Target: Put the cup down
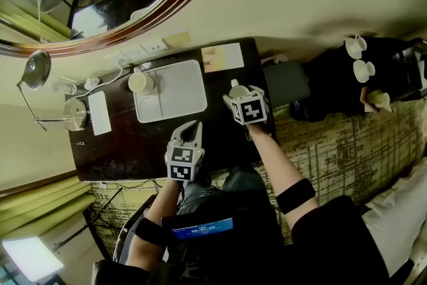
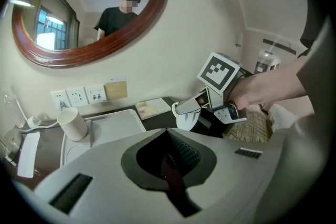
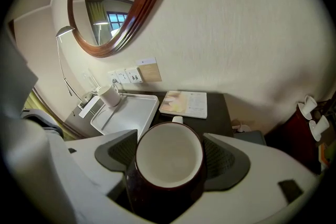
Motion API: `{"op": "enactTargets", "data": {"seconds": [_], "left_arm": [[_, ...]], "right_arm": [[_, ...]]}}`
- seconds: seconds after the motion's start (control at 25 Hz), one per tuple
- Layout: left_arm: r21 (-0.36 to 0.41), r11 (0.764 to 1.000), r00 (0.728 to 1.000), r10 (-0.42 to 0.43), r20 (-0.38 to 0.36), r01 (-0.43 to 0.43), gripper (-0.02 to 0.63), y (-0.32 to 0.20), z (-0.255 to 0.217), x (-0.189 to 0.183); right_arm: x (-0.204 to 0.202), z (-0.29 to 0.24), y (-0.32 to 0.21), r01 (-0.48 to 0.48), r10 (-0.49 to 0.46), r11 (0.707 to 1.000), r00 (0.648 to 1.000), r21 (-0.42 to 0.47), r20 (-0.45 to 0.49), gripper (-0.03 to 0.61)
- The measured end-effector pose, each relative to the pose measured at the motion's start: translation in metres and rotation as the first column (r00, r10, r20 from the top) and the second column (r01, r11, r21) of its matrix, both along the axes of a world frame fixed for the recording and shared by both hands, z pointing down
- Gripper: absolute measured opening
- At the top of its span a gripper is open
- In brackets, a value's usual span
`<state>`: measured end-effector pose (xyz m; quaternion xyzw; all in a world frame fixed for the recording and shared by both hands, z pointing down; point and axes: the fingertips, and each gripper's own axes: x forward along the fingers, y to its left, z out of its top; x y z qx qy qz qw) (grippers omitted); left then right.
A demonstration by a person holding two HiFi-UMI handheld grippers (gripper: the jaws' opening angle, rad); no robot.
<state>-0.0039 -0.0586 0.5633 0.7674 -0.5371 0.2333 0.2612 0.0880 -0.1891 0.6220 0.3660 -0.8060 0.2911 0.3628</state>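
I can't read any text. The print on the booklet on the tabletop is too small, and the blue screen lettering is blurred.

White tray on dark desk — paper cup at its corner.

Black armbands; white hand-held grippers bear marker cubes.

Cream wall carries an oval mirror in a dark wood frame, with a row of white sockets below it. Dark wooden surface stands against that wall, a metal-shaded lamp near its left end. Floor is patterned beige carpet; yellow-green curtains hang at the left, and the mirror reflects a daylit window.
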Motion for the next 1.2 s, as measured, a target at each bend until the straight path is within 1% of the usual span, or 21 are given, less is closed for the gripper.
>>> {"op": "enactTargets", "data": {"seconds": [0.12, 0.24, 0.32, 0.4, 0.56, 0.76, 0.92, 1.04, 1.2], "left_arm": [[-0.001, 1.0, 1.0, -0.004, -0.004, 0.004, 0.003, 0.013, 0.001, -0.013], [0.001, 1.0, 1.0, -0.009, -0.007, 0.009, 0.003, 0.027, 0.001, -0.029], [0.002, 1.0, 1.0, -0.015, -0.01, 0.015, 0.003, 0.036, 0.001, -0.042], [0.003, 1.0, 1.0, -0.023, -0.01, 0.023, 0.003, 0.044, 0.001, -0.056], [0.003, 0.999, 0.999, -0.037, -0.015, 0.037, 0.003, 0.059, 0.003, -0.085], [0.002, 0.997, 0.997, -0.077, -0.015, 0.077, 0.003, 0.078, 0.008, -0.127], [-0.003, 0.992, 0.992, -0.123, -0.016, 0.123, 0.003, 0.089, 0.014, -0.159], [0.002, 0.987, 0.987, -0.161, -0.021, 0.161, 0.003, 0.094, 0.017, -0.178], [0.006, 0.979, 0.978, -0.204, -0.032, 0.205, 0.003, 0.099, 0.022, -0.199]], "right_arm": [[-0.007, -0.002, 0.017, 0.008, -0.008, 1.0, 1.0, 0.005, -0.007, 0.394], [-0.026, -0.012, 0.035, 0.025, -0.025, 1.0, 1.0, 0.015, 0.013, 0.394], [-0.04, -0.012, 0.047, 0.046, -0.046, 0.999, 0.999, 0.019, 0.01, 0.394], [-0.062, -0.018, 0.059, 0.082, -0.083, 0.996, 0.996, 0.033, 0.025, 0.394], [-0.123, -0.034, 0.081, 0.171, -0.175, 0.983, 0.983, 0.07, 0.062, 0.394], [-0.198, -0.034, 0.11, 0.295, -0.304, 0.95, 0.949, 0.099, 0.086, 0.394], [-0.253, -0.03, 0.126, 0.388, -0.4, 0.914, 0.911, 0.121, 0.1, 0.394], [-0.289, -0.022, 0.133, 0.453, -0.465, 0.882, 0.881, 0.128, 0.087, 0.394], [-0.327, -0.017, 0.133, 0.502, -0.517, 0.85, 0.853, 0.16, 0.071, 0.394]]}}
